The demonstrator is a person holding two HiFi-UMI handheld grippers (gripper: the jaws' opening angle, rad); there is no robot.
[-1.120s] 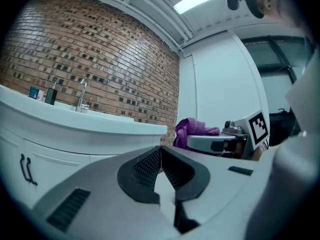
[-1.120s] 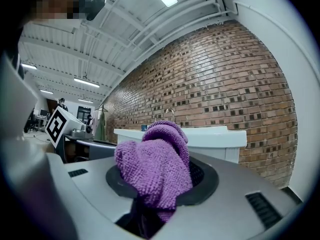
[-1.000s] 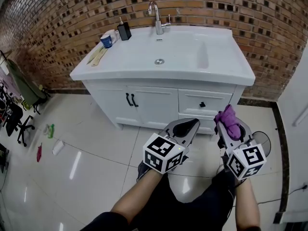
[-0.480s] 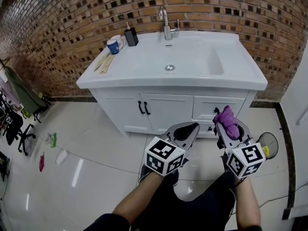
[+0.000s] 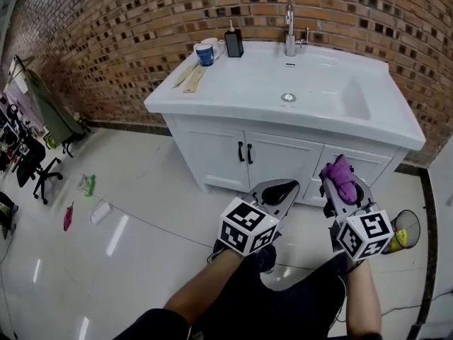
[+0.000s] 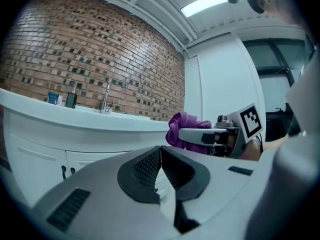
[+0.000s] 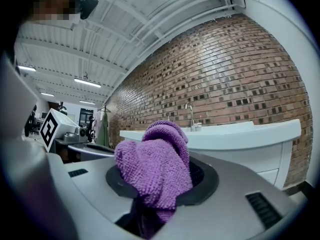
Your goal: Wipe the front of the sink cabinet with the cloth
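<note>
your right tool (image 5: 340,187) clenches the cloth (image 7: 157,171), left tool (image 5: 278,190) closed, empty; near the cabinet (image 5: 283,156), press flat.

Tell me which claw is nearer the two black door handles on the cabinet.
Left. The left claw is out in front of the door handles, slightly to their right; the right claw, gripping the purple cloth, is farther off to the right.
</note>
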